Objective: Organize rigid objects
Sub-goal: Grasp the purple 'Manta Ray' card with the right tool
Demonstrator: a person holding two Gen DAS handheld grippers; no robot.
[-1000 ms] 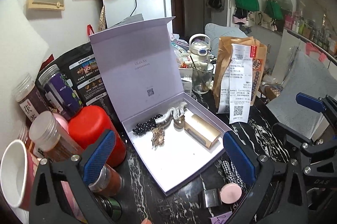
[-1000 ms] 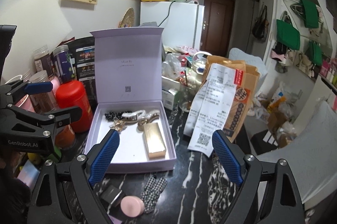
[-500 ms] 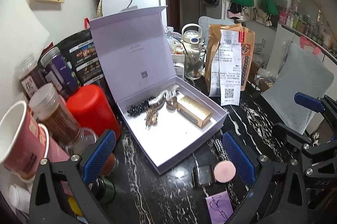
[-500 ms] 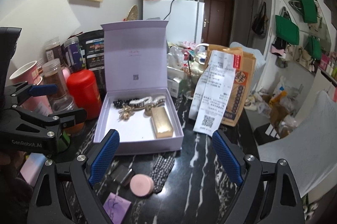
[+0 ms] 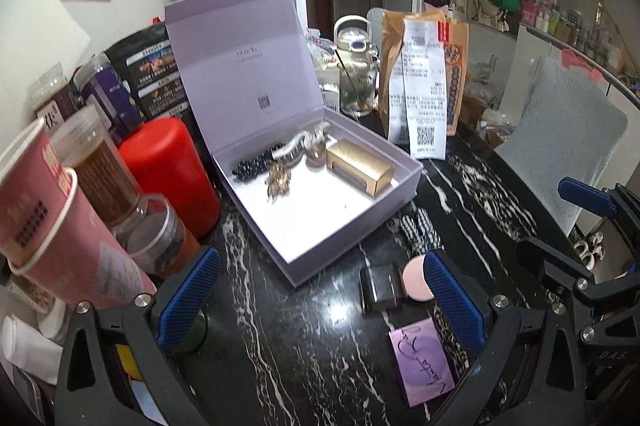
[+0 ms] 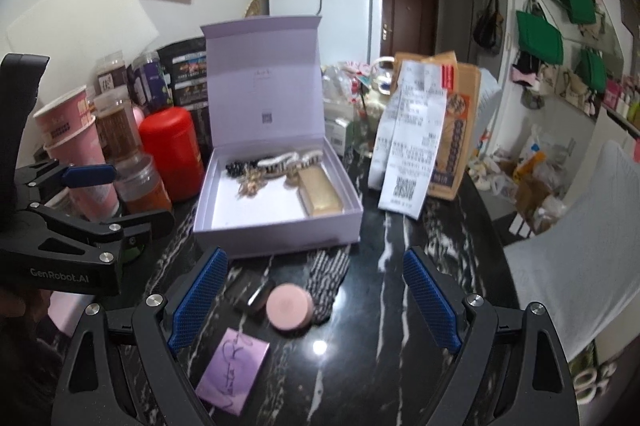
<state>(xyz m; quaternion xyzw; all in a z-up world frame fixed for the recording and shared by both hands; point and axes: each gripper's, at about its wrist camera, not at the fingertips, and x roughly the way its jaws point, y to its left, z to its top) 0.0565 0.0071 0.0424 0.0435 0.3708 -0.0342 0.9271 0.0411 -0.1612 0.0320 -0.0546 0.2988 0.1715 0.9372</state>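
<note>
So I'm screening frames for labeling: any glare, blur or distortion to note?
Left wrist view: fisheye bends the room edges, corners go black, and the black case looks smeared. Right wrist view: a lamp reflection glares on the marble table, the pink round compact is soft, and the lavender box stays fairly sharp.

Light: was dim and indoor, from overhead.
Glare: a white spot shone on the table [image 6: 320, 347], a softer patch on it in the left view.
Blur: the cup [image 5: 44, 210] and pink disc [image 6: 289, 305] smeared slightly.
Edges: fisheye bent walls, corners went black.
</note>
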